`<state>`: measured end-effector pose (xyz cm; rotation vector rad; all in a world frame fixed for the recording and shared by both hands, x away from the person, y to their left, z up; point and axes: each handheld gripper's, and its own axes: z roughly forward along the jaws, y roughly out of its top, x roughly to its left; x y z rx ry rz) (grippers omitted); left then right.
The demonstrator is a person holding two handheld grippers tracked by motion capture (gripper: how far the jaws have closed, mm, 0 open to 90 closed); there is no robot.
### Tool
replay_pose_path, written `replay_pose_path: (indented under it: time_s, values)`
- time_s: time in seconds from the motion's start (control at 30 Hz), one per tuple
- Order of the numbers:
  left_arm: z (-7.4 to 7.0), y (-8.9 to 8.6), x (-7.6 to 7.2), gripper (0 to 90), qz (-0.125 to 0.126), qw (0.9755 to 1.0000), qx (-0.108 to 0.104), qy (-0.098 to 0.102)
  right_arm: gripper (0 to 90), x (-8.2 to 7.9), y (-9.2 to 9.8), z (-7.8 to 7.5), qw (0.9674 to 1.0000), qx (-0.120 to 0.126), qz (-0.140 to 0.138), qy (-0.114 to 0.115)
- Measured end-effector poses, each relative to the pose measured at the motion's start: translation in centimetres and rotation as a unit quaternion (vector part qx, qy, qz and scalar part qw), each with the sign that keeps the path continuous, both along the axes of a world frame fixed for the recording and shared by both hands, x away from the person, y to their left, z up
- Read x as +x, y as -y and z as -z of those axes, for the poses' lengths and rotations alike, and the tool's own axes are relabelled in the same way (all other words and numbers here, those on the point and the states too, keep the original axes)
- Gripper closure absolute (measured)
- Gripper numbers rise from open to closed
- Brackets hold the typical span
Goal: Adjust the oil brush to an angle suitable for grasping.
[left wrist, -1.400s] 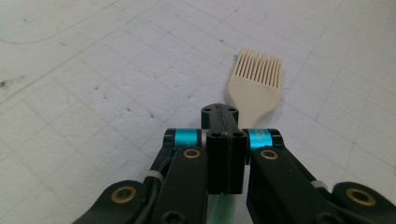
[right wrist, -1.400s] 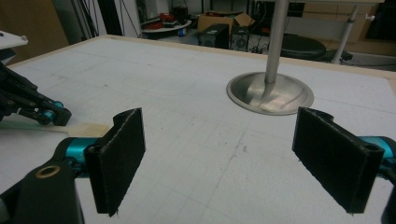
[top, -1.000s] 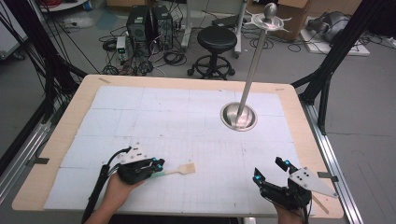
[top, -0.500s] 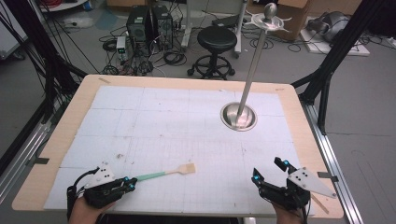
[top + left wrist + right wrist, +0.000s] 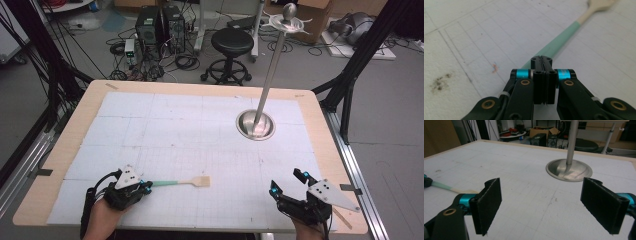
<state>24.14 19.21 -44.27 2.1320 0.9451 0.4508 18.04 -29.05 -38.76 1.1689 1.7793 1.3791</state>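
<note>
At lower left of the high view, the left gripper (image 5: 145, 186) is clenched on the green handle end of the spatula (image 5: 182, 182), whose long axis runs rightward, blade flat on the table (image 5: 200, 125). Lower right, the right gripper (image 5: 289, 183) rests released, farther off. No containers present.
</note>
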Motion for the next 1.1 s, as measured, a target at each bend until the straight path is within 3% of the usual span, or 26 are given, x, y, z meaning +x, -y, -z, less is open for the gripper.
replay_pose_path:
  time_s: [0.17,0.37,0.43,0.47,0.5,0.53,0.57,0.7,0.77,0.8,0.93,1.1]
  values:
    - [0.1,0.3,1.3,88.2,-0.029,0.9995,-0.001,0.009,16.2,0.1,0.0,0.1,1.0,0.0,0.0,-0.002]
    - [0.4,0.2,2.2,88.9,-0.039,0.9989,0.004,0.025,16.2,0.1,0.1,0.1,1.0,0.0,0.0,-0.005]
    - [0.2,-0.2,2.2,88.2,-0.041,0.9987,-0.005,0.028,16.2,0.1,0.1,0.1,1.0,-0.001,0.0,-0.004]
    - [-0.2,-1.0,2.2,88.2,-0.051,0.9976,-0.027,0.038,16.2,0.0,0.1,0.1,1.0,0.0,0.0,-0.003]
    - [-0.4,-1.6,2.4,88.2,-0.063,0.9965,-0.035,0.043,16.2,0.0,0.1,0.1,1.0,0.001,0.001,-0.003]
    - [-0.4,-1.6,2.4,88.2,-0.063,0.9965,-0.035,0.043,16.2,0.0,0.2,0.1,1.0,0.002,0.002,-0.004]
    - [-0.6,-2.8,3.1,88.2,-0.084,0.9947,-0.046,0.037,16.2,0.1,0.2,0.1,1.0,0.003,0.002,-0.004]
    - [-0.2,-4.2,4.8,88.2,-0.106,0.9933,-0.043,0.018,16.2,0.0,0.0,0.1,1.0,-0.001,-0.001,-0.003]
    - [-0.1,-4.3,5.0,88.2,-0.103,0.9936,-0.044,0.014,16.2,0.0,0.0,0.0,1.0,0.001,0.0,-0.004]
    - [0.2,-4.0,5.1,88.2,-0.091,0.9951,-0.036,0.007,16.2,0.0,0.1,0.1,1.0,0.002,0.002,-0.003]
    - [0.5,-3.3,4.9,88.3,-0.07,0.9971,-0.031,0.006,16.2,0.0,0.2,0.1,1.0,0.003,0.003,-0.005]
    - [0.5,-2.4,4.6,88.8,-0.059,0.9977,-0.034,0.003,16.2,-0.1,0.2,0.0,1.0,0.001,0.003,-0.002]
